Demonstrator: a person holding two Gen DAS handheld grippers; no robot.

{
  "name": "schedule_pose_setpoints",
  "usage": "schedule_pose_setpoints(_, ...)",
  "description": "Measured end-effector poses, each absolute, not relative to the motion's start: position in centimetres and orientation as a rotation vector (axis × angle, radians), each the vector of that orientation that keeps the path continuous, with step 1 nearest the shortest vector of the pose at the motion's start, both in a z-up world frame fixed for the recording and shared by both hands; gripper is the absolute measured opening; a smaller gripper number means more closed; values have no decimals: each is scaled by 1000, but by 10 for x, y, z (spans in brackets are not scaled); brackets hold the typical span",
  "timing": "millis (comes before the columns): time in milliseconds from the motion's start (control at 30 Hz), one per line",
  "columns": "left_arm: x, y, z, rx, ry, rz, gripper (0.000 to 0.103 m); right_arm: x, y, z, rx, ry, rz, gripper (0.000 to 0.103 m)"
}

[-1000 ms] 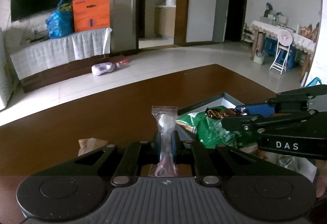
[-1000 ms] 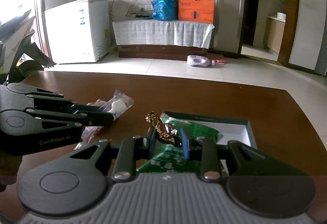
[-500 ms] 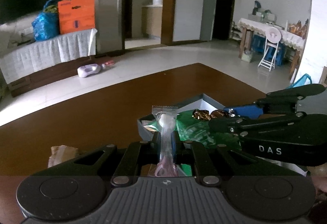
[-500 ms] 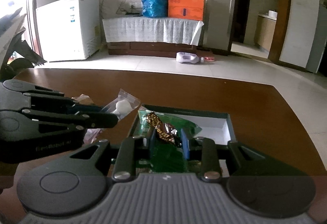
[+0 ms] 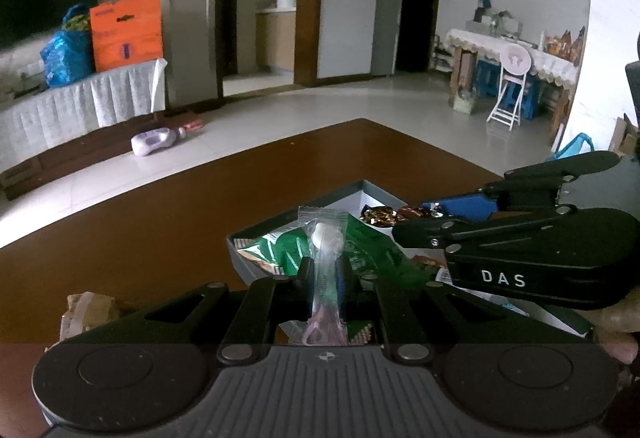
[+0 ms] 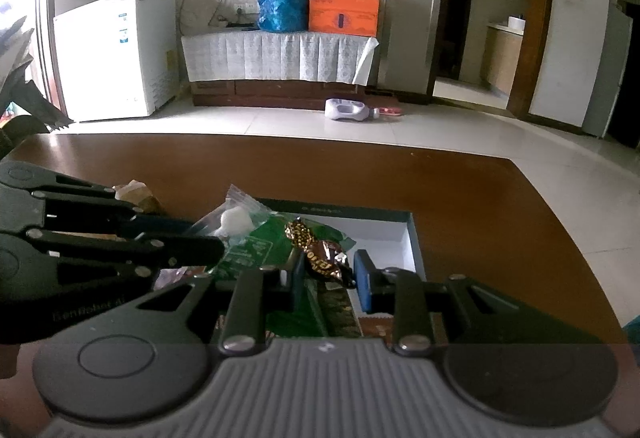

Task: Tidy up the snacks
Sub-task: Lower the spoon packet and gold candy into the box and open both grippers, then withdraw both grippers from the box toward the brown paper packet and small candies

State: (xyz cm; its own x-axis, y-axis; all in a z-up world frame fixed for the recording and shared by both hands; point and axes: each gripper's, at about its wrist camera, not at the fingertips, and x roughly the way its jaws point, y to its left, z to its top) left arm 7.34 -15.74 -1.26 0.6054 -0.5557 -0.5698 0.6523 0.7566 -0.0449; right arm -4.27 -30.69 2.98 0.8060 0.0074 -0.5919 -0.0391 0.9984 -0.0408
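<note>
A grey box [image 5: 260, 224] [image 6: 412, 234] with a white inside sits on the brown table and holds green snack bags [image 5: 372, 250] [image 6: 260, 250]. My left gripper [image 5: 325, 280] is shut on a clear wrapped sweet [image 5: 325, 238] with a white lump inside, held over the box's near left part. That sweet [image 6: 236, 216] and the left gripper [image 6: 208, 238] show at the left of the right wrist view. My right gripper [image 6: 330, 274] is shut on a brown and gold wrapped candy [image 6: 316, 250], also above the box. The candy [image 5: 384, 214] sticks out of the right gripper [image 5: 424, 216] in the left wrist view.
A crumpled brown wrapper [image 5: 86, 308] [image 6: 138, 194] lies on the table left of the box. The table's far edge [image 6: 280, 136] meets a tiled floor with a white bottle [image 6: 348, 110] lying on it. A fingertip [image 5: 618, 348] shows at the lower right.
Both grippers have moved, with their sweets, from beside the box to above it. The box and green bags now lie under the left gripper's fingers.
</note>
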Motion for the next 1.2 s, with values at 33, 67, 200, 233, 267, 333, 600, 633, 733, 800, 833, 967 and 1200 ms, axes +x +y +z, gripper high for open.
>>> schedule_pose_setpoints(33, 74, -160, -12, 175, 597, -707, 13, -43, -308, 29, -50, 634, 25, 27)
schedule_pose_setpoints(67, 73, -161, -12, 174, 598, -714, 13, -44, -309, 29, -51, 635, 23, 27)
schedule_pose_setpoints(200, 71, -167, -14, 169, 607, -755, 14, -41, -312, 27, -56, 646, 13, 27)
schedule_pose_setpoints(233, 70, -168, -15, 175, 607, -760, 15, -41, -313, 26, -55, 655, 11, 27)
schedule_pose_setpoints(267, 68, -170, -16, 182, 609, -769, 15, -39, -314, 24, -54, 662, 9, 27)
schedule_pose_setpoints(333, 67, -172, -17, 188, 613, -780, 15, -37, -317, 21, -55, 675, 1, 27)
schedule_pose_setpoints(600, 65, -177, -24, 226, 622, -789, 24, -34, -319, 15, -43, 692, -13, 28)
schedule_pose_setpoints(633, 65, -177, -25, 229, 623, -787, 29, -34, -319, 15, -47, 692, -13, 30)
schedule_pose_setpoints(733, 65, -180, -26, 236, 625, -785, 32, -33, -318, 15, -37, 692, -12, 32)
schedule_pose_setpoints(800, 64, -180, -26, 233, 624, -789, 32, -33, -318, 15, -28, 687, -13, 33)
schedule_pose_setpoints(833, 64, -180, -26, 232, 624, -794, 32, -33, -318, 16, -26, 681, -16, 33)
schedule_pose_setpoints(967, 63, -180, -26, 234, 618, -804, 34, -38, -326, 22, -14, 656, -32, 42)
schedule_pose_setpoints(1200, 60, -175, -24, 211, 592, -841, 48, -37, -320, 28, -15, 622, -38, 42)
